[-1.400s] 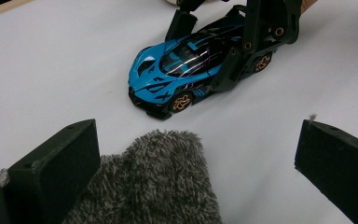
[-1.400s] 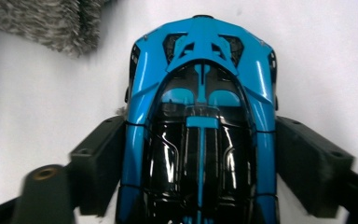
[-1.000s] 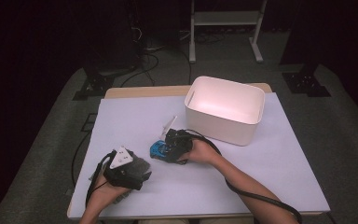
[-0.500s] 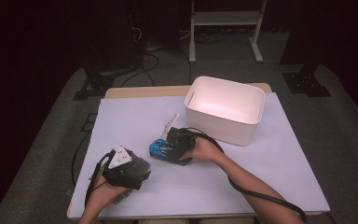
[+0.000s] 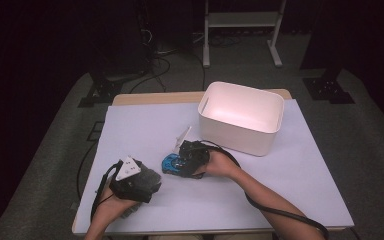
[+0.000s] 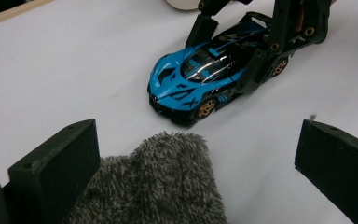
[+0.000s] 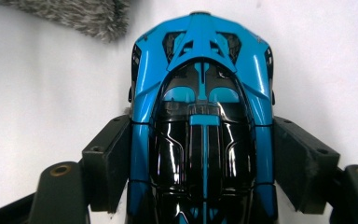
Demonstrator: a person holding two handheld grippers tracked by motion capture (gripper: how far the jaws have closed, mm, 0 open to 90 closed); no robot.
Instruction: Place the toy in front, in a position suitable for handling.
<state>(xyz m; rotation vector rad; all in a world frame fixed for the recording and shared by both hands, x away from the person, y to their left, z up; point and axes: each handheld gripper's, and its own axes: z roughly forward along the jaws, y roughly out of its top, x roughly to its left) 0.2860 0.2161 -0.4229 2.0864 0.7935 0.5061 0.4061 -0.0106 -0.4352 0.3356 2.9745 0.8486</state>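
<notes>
We judge the main risk to be slippage: the right gripper (image 7: 200,158) clamps its jaws on the glossy flanks of the toy car (image 7: 200,107), low in the right gripper view, and the smooth, tapering body could squirt forward or tilt on lifting. The left gripper (image 6: 191,172), jaws wide apart, rests at the bottom of its view over a grey fuzzy cloth (image 6: 154,186). The car is blue and black with gold wheels. It stands on the white table cover (image 5: 145,125) at centre frame, the white bin (image 5: 240,117) beyond it, upper right.
</notes>
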